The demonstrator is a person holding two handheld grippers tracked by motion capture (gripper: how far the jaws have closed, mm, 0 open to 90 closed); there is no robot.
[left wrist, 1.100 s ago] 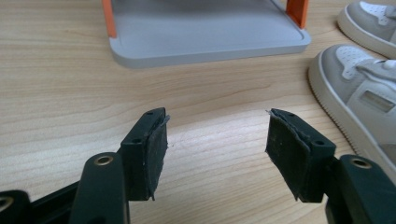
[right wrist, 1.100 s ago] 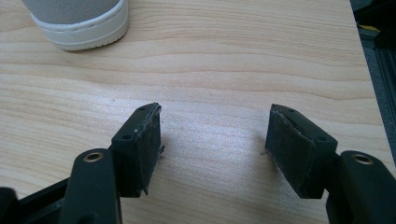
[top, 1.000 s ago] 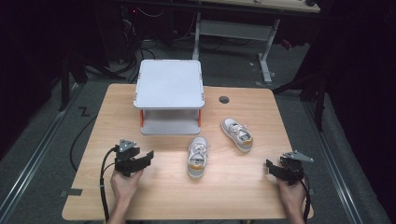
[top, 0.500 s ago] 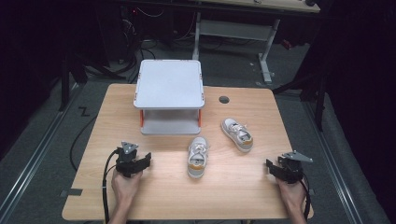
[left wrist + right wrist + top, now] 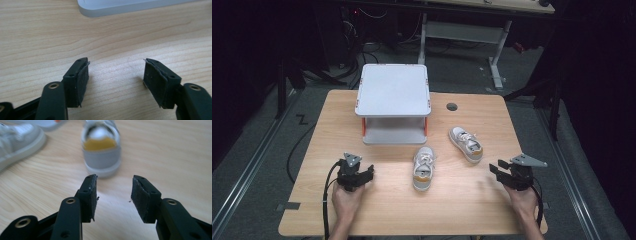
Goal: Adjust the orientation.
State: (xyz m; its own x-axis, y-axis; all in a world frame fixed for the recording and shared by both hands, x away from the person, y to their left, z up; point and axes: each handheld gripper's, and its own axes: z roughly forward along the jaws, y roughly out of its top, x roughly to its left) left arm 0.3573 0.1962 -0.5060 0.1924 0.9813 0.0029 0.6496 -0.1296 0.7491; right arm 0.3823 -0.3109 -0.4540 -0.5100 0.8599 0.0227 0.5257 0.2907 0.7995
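Observation:
Two small grey-white shoes with orange-yellow insoles lie on the wooden table [image 5: 472, 115]. One shoe [image 5: 423, 168] is near the middle, its heel [image 5: 102, 157] facing my right gripper. The other shoe [image 5: 466, 144] lies right of it and farther back, and shows as a shoe [image 5: 17, 137] at the left edge of the right gripper view. My left gripper [image 5: 366, 173] [image 5: 116, 62] is open just above bare wood, left of the middle shoe. My right gripper [image 5: 495, 169] [image 5: 115, 178] is open, empty, and pointed at that shoe's heel from a short gap away.
A white two-level stand [image 5: 393, 90] with orange posts sits at the back centre of the table; its lower edge [image 5: 130, 7] lies ahead of my left gripper. A round cable hole [image 5: 452, 106] is right of it. Cables run on the dark floor.
My left gripper has drawn back slightly toward the near edge. The right gripper and both shoes have stayed put.

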